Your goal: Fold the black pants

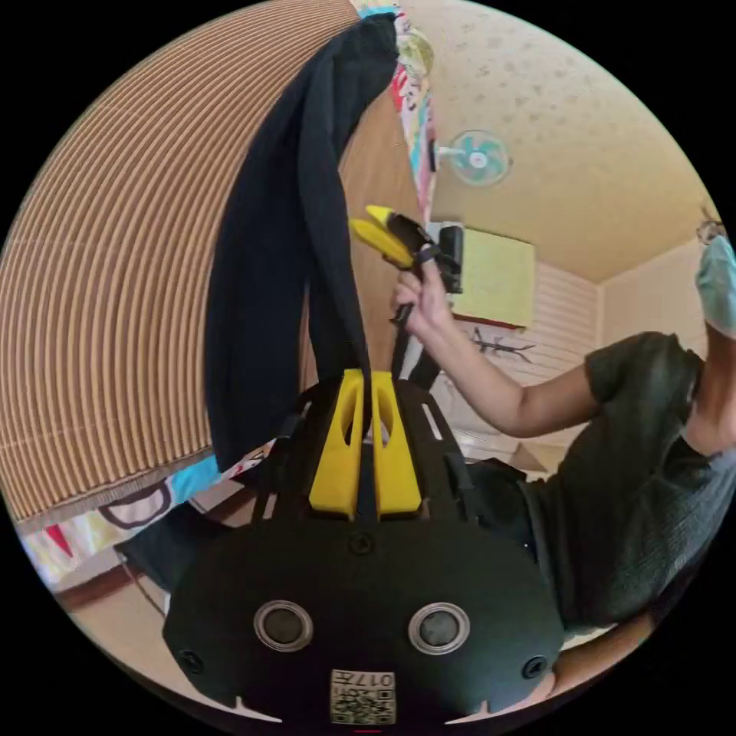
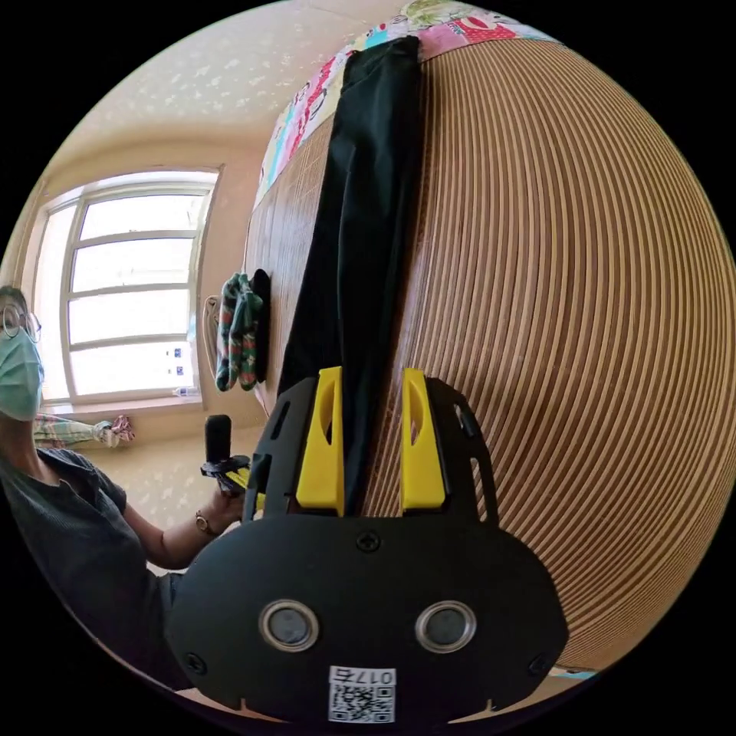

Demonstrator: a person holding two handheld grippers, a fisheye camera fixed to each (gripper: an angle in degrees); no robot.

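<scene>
Left hand-held gripper (image 1: 366, 383) clamped on black pants (image 1: 268, 268); right hand-held gripper (image 2: 371, 383) jaws apart around pants; QR sticker unread.

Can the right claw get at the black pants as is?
Likely yes: the right claw is open, the black pants run straight ahead between its jaws, and nothing blocks them. The left claw is shut on the same pants.

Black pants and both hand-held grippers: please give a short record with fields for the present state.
pants: black pants hang over a ribbed mat
left hand-held gripper: shut on the pants
right hand-held gripper: jaws apart, pants between them, not pinched
mat edge: colourful printed cloth
fold: not yet made
</scene>
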